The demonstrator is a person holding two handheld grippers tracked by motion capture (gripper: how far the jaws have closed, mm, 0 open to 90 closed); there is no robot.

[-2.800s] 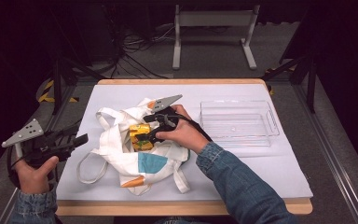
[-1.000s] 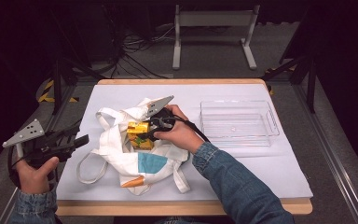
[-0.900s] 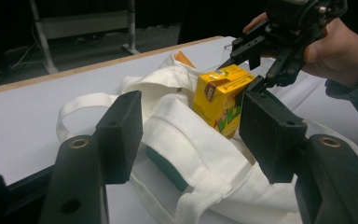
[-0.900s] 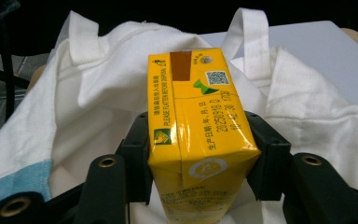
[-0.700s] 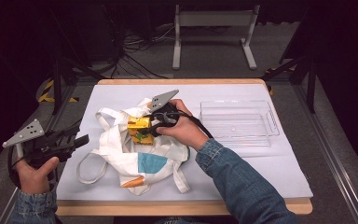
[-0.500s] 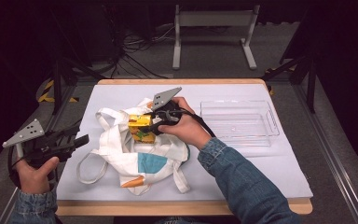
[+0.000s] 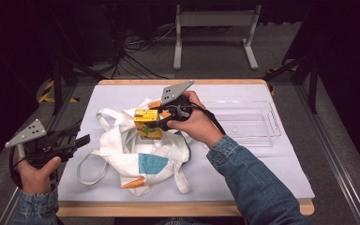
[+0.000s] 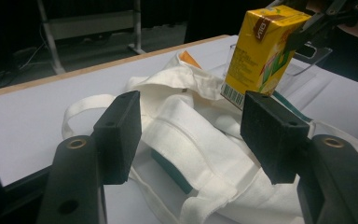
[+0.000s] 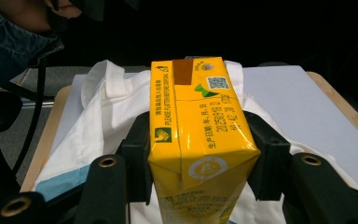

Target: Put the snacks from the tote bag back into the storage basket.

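Lifting yellow juice carton (image 7: 146, 124) clear of white tote bag (image 7: 136, 157), right tongs (image 7: 161, 123) clamped on carton sides. Left tongs (image 7: 77, 140) apart, idle beside bag. Next, likely: carry carton toward clear tray (image 7: 258, 123) behind right tongs, set upright.

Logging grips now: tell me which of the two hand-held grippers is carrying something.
The right hand-held gripper: its jaws clamp the yellow drink carton above the white tote bag. The left hand-held gripper hangs open at the table's left edge, nothing between its jaws.

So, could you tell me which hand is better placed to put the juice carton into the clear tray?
Right: its gripper already clamps the juice carton beside the clear tray; the left gripper waits open at the table's edge.
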